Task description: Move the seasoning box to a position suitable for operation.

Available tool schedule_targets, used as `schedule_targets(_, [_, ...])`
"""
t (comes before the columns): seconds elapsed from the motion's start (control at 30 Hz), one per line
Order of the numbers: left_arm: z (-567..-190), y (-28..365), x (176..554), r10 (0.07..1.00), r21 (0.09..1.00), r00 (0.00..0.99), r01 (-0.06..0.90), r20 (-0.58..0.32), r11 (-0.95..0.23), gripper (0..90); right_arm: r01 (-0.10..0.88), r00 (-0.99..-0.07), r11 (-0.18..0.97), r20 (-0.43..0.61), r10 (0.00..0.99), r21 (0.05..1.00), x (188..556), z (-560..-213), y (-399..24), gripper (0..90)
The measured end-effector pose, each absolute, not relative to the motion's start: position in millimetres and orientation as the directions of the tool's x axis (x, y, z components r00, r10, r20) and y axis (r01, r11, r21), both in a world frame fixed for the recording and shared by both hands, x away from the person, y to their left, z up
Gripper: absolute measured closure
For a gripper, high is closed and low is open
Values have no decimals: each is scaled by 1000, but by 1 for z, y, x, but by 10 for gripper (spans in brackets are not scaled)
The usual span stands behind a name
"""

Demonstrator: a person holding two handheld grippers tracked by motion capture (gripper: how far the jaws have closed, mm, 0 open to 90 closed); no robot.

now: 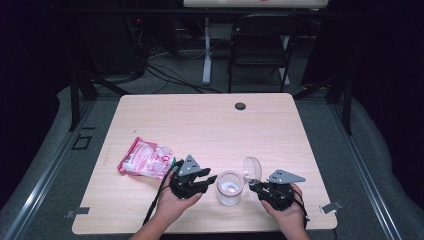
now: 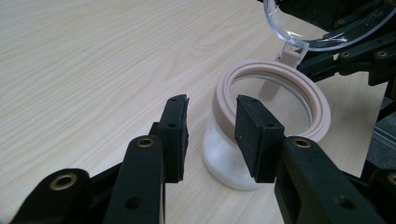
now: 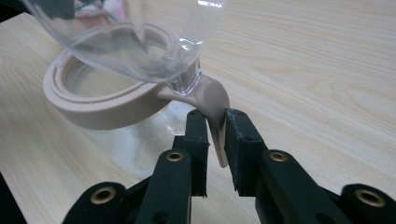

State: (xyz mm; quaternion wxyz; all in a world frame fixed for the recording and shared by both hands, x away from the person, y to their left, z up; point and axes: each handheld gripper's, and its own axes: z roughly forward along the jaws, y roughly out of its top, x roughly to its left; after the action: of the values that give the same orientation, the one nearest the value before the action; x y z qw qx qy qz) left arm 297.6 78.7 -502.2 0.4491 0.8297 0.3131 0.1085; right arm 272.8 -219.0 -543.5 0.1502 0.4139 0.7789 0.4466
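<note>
My right gripper [image 1: 262, 188] sits just right of the glass jar [image 1: 230, 188], nearest my side of the surface [image 1: 210, 125]. In the right gripper view its fingers [image 3: 239, 140] are nearly together with the beige tab [image 3: 215, 122] of the jar's hinge strap between them; the tab lies against the right pad, and I cannot tell whether the left pad presses it too, so I cannot say the grip is made. The clear lid [image 1: 252, 170] rises from that tab, standing open and tilted above and to the right of the jar's mouth.

My left gripper [image 1: 206, 178] is just left of the jar, pointing at it. In the left gripper view its fingers [image 2: 173, 135] stand part open with nothing between them; the right pad is close against the jar's beige rim [image 2: 273, 100], though I cannot tell whether it touches.

The jar stands upright between my two grippers, near the front edge of the surface, with a little white powder [image 2: 224, 161] at its bottom.

Left of the jar and a little farther back, past my left gripper, a pink and white packet [image 1: 146, 158] lies flat. Well behind the jar, near the far edge, is a dark round grommet [image 1: 240, 106]. Beyond it a black chair [image 1: 261, 47] stands on the floor
</note>
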Motion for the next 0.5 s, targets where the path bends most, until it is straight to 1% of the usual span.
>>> schedule_targets(0.5, [-501, 101, 295, 670, 816, 736, 443, -96, -370, 644, 534, -582, 187, 198, 789, 825, 296, -543, -226, 834])
